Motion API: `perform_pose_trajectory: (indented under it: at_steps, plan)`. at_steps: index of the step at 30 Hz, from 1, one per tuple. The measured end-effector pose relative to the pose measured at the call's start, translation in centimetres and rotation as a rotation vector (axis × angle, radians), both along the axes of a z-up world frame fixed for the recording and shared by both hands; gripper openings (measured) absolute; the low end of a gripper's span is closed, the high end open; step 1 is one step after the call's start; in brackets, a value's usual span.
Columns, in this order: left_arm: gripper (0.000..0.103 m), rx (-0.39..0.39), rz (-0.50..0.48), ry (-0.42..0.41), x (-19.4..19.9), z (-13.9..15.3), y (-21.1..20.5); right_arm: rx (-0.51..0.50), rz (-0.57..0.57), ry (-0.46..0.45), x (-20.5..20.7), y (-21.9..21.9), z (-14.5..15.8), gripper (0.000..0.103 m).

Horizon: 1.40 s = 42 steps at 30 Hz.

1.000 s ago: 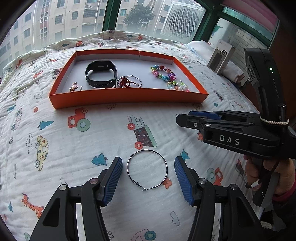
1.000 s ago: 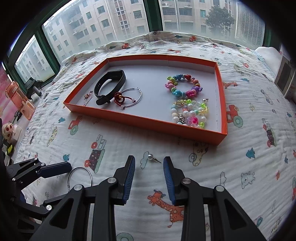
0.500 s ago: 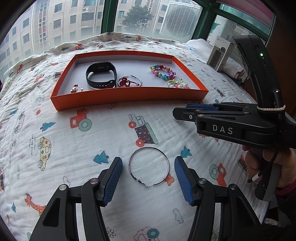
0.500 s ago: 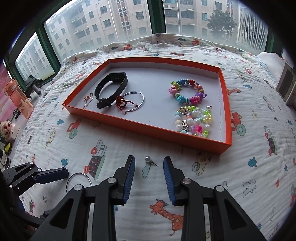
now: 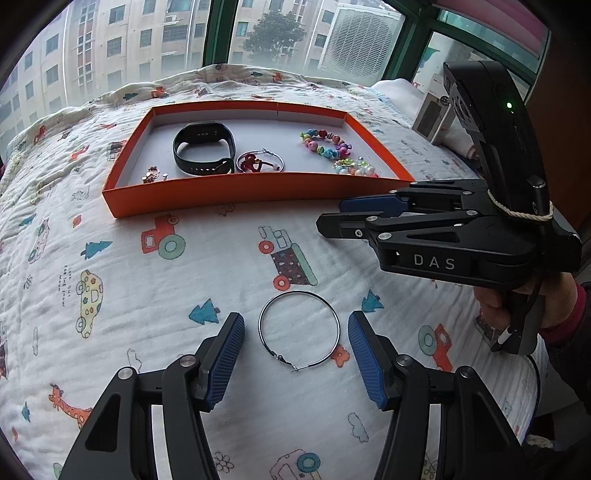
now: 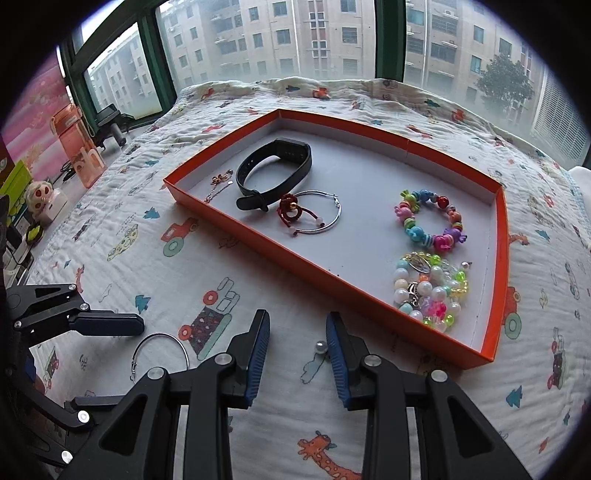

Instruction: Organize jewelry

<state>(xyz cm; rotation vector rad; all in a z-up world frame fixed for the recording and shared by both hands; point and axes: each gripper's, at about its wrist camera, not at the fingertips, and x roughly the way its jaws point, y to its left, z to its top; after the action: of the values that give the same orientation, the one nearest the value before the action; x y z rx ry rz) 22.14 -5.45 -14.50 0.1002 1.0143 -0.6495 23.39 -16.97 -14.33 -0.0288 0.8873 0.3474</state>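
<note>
Both grippers gape empty: left gripper (image 5: pixel 296 354) straddles hoop earring (image 5: pixel 299 329); right gripper (image 6: pixel 297 349) beside pearl stud (image 6: pixel 320 347).

I see a white quilt (image 5: pixel 207 280) printed with cartoon trucks, trees and giraffes filling most of both frames. Green window frames (image 5: pixel 216 31) run along the top, with grey apartment blocks (image 6: pixel 295 37) and 1 tree (image 5: pixel 273 33) outside. At the left edge of the right wrist view I make out an orange translucent bottle (image 6: pixel 75 146) and a small skull-faced figurine (image 6: pixel 38 194). In the upper right of the left wrist view stands a small white box (image 5: pixel 434 116).
</note>
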Motion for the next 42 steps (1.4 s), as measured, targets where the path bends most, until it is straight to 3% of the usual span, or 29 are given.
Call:
perform_pose_trajectory:
  at_steps: [5,21,27,29,37,42]
  plan:
    - [0.063,-0.001,0.000,0.000,0.0,0.0,0.0,-0.011,0.046,-0.010,-0.5,0.4,0.1,0.035]
    - [0.063,0.006,-0.002,-0.004,0.1,0.0,0.0,-0.042,-0.124,0.018,-0.7,-0.6,-0.2,0.035]
    - [0.063,0.007,-0.002,-0.004,0.2,0.0,0.0,-0.045,-0.181,0.012,-1.0,-0.2,-0.2,0.028]
    - [0.063,0.007,-0.002,-0.005,0.2,0.0,0.0,-0.058,-0.198,0.011,-1.0,-0.1,-0.2,0.022]
    - [0.063,0.018,-0.009,-0.006,0.2,0.0,0.0,-0.101,-0.188,0.005,-1.0,0.4,-0.2,0.020]
    - [0.063,0.040,-0.022,-0.015,0.1,0.0,-0.2,-0.078,-0.194,0.007,-1.1,0.1,-0.1,0.019]
